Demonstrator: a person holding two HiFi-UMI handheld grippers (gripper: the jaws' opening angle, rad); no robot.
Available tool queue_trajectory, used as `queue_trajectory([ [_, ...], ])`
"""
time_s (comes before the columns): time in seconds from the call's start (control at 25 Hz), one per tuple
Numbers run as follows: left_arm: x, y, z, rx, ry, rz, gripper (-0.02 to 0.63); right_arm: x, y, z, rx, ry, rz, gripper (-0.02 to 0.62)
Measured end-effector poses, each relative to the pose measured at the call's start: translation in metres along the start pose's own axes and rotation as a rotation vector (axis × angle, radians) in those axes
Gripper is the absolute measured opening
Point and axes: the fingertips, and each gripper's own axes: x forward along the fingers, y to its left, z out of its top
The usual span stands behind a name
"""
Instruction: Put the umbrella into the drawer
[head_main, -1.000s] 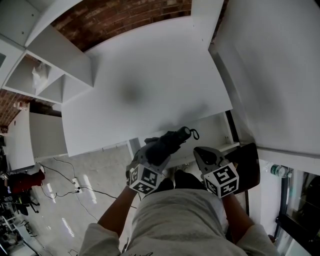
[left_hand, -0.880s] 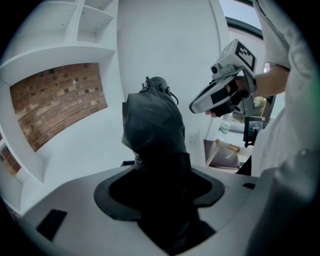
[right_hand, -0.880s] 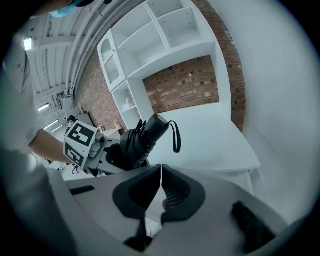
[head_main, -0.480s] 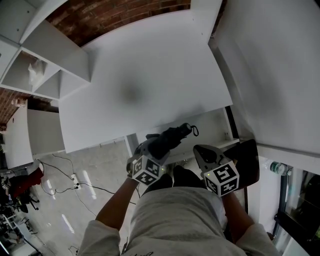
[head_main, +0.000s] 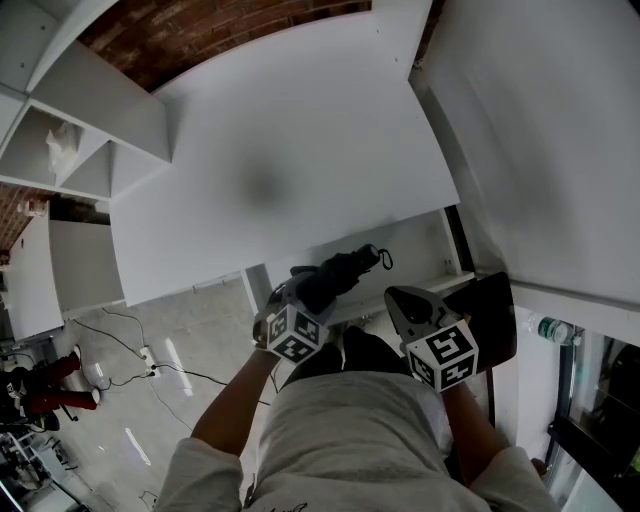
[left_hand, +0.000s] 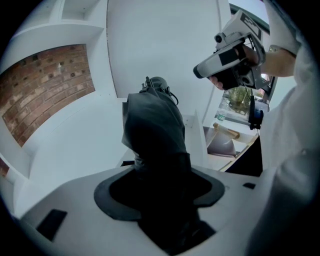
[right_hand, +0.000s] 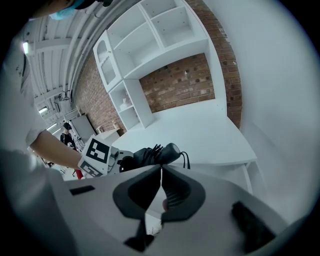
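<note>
Where a bare white desk (head_main: 280, 180) stands against a brick wall (head_main: 200, 30) beside white shelves (head_main: 60, 140), the left gripper (left_hand: 160, 175) has its jaws clamped on a folded black umbrella (head_main: 335, 275). The umbrella is held at the desk's near edge. The right gripper (right_hand: 160, 185), just beside it, has its jaws together with nothing between them.

Lost in shadow at lower centre: near end of umbrella (left_hand: 156, 135) inside left gripper (left_hand: 160, 175). Half hidden behind white panel (head_main: 560, 200), right side: bottle (head_main: 548, 329). Too small to make out, mid-left: person (right_hand: 65, 131).
</note>
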Motion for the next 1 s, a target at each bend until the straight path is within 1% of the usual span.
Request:
queue_trajectory([
  [0.4,0.022,0.001,-0.004,0.064,0.059,-0.027,0.276,-0.003,-0.008,-0.008,0.019,0.011,-0.001,0.029],
  [0.72,0.04,-0.004,-0.005,0.088,0.092,-0.063,0.276,-0.005,-0.016,-0.012,0.03,0.015,-0.004,0.029],
  [1.0,0.055,-0.004,-0.014,0.112,0.126,-0.083,0.276,0.001,-0.019,-0.021,0.034,0.033,0.003,0.029],
])
